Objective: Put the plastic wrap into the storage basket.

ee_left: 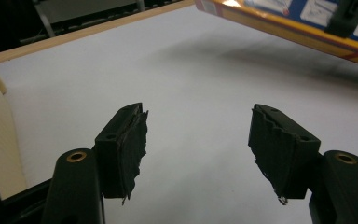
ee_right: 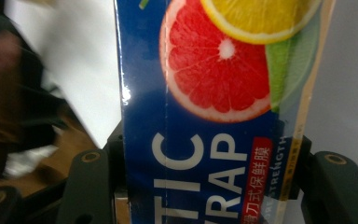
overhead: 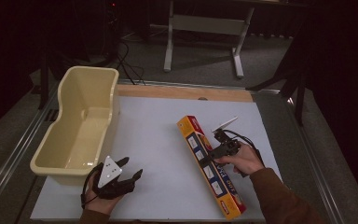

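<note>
Wrap box (ee_right: 200,154), ends cut off, right tongs (ee_right: 200,186)

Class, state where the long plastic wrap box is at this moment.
In the high view, the plastic wrap box lies slanted across the right side of the white table, clamped between the jaws of the right hand-held gripper, far from the cream tub.

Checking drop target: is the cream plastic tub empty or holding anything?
Empty: the cream plastic tub shows a bare inner floor and walls in the high view.
</note>
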`<state>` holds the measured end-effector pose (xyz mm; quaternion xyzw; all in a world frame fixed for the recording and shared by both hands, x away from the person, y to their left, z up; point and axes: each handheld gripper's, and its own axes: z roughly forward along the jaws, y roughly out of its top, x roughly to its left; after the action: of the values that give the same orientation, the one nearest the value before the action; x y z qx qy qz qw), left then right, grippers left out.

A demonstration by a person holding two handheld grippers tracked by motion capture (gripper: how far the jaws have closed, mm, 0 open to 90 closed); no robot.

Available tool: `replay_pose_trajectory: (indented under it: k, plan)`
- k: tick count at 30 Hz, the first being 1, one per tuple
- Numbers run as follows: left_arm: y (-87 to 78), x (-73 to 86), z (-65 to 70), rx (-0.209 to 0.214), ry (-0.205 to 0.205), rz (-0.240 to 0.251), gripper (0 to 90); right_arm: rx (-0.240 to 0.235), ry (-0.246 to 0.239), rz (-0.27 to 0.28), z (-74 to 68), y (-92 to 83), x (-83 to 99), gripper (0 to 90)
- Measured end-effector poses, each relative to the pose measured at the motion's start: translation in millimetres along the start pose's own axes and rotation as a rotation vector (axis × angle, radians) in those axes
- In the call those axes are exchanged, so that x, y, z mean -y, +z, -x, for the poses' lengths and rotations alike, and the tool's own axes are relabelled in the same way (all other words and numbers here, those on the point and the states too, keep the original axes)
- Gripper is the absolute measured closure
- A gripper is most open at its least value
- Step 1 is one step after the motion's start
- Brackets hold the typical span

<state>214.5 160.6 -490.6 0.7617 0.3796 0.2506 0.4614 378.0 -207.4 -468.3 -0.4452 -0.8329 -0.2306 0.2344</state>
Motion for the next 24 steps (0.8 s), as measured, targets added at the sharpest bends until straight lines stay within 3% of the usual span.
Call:
replay_pose_trajectory:
  k: [4, 6, 11, 16, 24]
  plan:
    - [0.8, 0.0, -0.3, 0.001, -0.004, -0.001, 35.8, -0.113, 0.026, 0.06, -3.8, -2.6, -3.3, 40.7]
    - [1.0, -0.2, -0.2, 0.0, -0.005, 0.001, 35.8, -0.135, 0.027, 0.082, -5.8, -3.9, -4.5, 40.6]
    - [0.8, -0.5, -0.5, -0.002, -0.004, 0.002, 35.1, -0.152, 0.034, 0.123, -13.4, -7.8, -9.8, 40.6]
    - [0.6, -0.7, -0.4, -0.007, -0.004, 0.003, 34.9, -0.211, 0.06, 0.181, -22.3, -10.1, -15.8, 40.6]
    - [1.7, -1.5, -0.2, -0.012, -0.004, -0.001, 31.0, -0.255, 0.084, 0.234, -36.7, -15.3, -25.1, 40.7]
